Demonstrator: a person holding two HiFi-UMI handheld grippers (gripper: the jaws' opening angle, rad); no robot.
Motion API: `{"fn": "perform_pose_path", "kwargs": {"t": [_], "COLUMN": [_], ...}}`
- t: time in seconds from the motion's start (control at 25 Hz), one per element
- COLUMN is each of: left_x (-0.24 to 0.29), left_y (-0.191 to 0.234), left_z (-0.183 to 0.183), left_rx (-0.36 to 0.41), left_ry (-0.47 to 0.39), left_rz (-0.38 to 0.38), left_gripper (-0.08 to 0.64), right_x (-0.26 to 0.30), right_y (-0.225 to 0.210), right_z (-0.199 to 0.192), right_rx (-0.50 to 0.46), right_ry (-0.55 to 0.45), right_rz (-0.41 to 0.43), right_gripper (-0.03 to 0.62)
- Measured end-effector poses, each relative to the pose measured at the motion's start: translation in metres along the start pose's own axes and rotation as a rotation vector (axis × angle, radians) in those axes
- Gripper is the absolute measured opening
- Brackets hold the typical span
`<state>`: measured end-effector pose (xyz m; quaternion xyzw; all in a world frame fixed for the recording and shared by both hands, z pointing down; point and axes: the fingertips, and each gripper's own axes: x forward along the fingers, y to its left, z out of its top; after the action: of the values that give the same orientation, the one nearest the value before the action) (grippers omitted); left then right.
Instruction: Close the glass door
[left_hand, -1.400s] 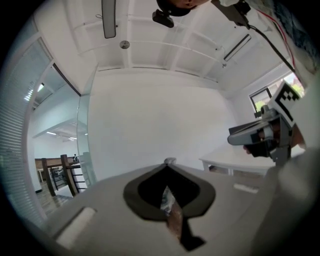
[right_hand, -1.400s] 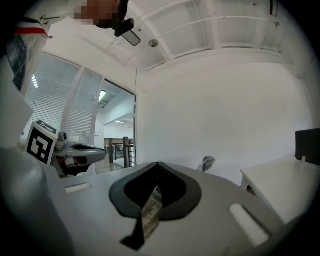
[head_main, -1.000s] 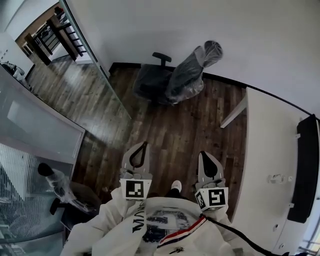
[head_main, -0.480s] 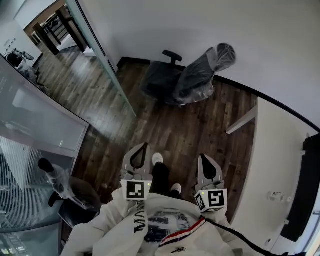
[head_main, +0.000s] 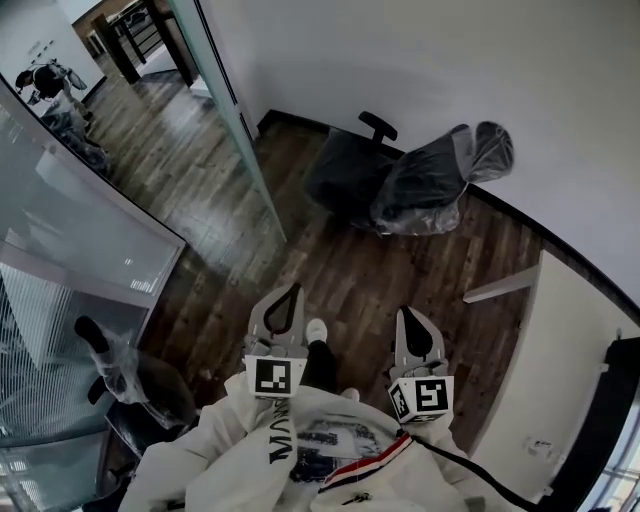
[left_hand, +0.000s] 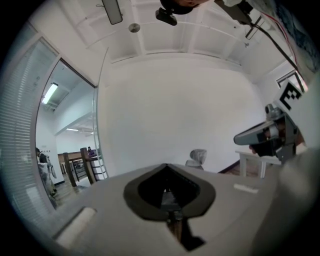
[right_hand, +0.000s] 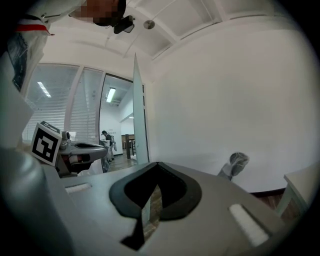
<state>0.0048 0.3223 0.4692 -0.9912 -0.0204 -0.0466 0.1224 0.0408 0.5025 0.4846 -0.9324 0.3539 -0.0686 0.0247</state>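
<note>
Glass door (head_main: 233, 120) cut off at top edge; desk (head_main: 572, 350) cut off rt; far person (head_main: 45, 78) too small.

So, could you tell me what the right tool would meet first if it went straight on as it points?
Most likely the white wall, just right of the glass door's edge; the way there looks free, though depth is unclear.
</note>
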Motion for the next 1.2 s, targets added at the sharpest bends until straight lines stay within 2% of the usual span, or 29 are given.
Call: {"fn": "perform_pose_path", "kwargs": {"t": [0.44, 0.88, 1.08, 1.2], "left_x": [0.069, 0.108, 0.113, 0.117], "left_y": [0.075, 0.151, 0.180, 0.199], "left_z": [-0.009, -0.021, -0.023, -0.027], "left_rx": [-0.035, -0.060, -0.050, -0.079], "left_ry": [0.004, -0.004, -0.029, -0.021], "left_rz": [0.033, 0.066, 0.083, 0.122], "left_gripper": [0.002, 0.002, 0.002, 0.002], "right_x": [0.102, 0.192, 0.226, 0.250], "right_y": [0.010, 0.041, 0.062, 0.071], "right_z": [0.015, 0.028, 0.044, 0.051], "right_rx": [-0.014, -0.047, -0.036, -0.063], "right_ry": [0.035, 0.043, 0.019, 0.015], "right_rz": [0.030, 0.077, 0.127, 0.175], "right_gripper": [0.006, 0.006, 0.006, 0.006]}}
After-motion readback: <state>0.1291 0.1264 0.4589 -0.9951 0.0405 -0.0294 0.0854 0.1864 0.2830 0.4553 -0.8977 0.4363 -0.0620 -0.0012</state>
